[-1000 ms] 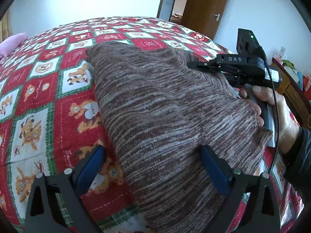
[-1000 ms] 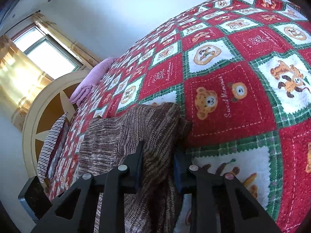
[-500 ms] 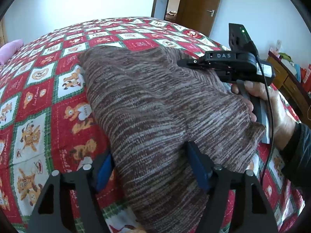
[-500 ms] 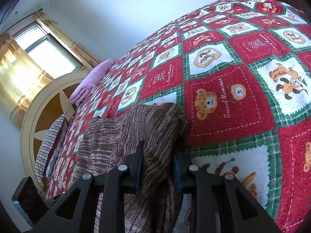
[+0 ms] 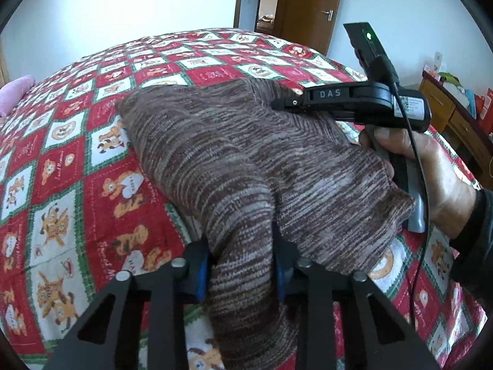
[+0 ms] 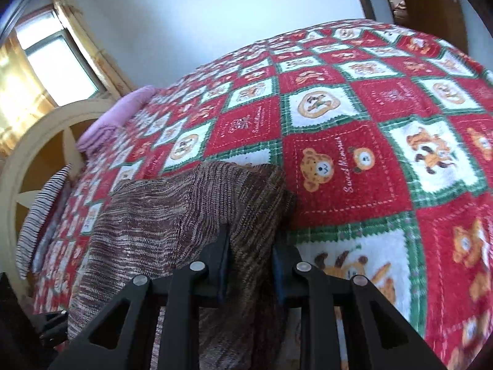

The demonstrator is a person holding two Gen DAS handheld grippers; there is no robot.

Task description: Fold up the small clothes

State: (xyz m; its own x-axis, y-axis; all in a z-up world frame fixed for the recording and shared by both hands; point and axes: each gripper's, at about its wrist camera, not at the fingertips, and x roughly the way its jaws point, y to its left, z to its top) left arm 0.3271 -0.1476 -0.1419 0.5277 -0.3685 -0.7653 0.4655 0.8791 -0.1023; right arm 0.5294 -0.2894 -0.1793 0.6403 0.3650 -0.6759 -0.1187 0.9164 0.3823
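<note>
A brown and grey striped knit garment (image 5: 234,154) lies on the red, white and green bear-print quilt (image 5: 61,141). My left gripper (image 5: 242,265) is shut on the garment's near edge, which bunches up between its blue pads. My right gripper (image 6: 251,265) is shut on the garment's far corner (image 6: 246,185); in the left wrist view it shows as a black tool (image 5: 354,101) held in a hand at the garment's right side. The cloth is lifted a little between the two grips.
The quilt covers a wide bed. A pink pillow (image 6: 117,117) and a striped pillow (image 6: 43,212) lie by the round headboard (image 6: 34,141). A wooden cabinet (image 5: 456,114) stands at the bed's right side, a brown door (image 5: 308,3) behind.
My left gripper has closed from wide open onto the garment's near edge and bunched it. My right gripper stays shut on the far corner and has shifted slightly.
</note>
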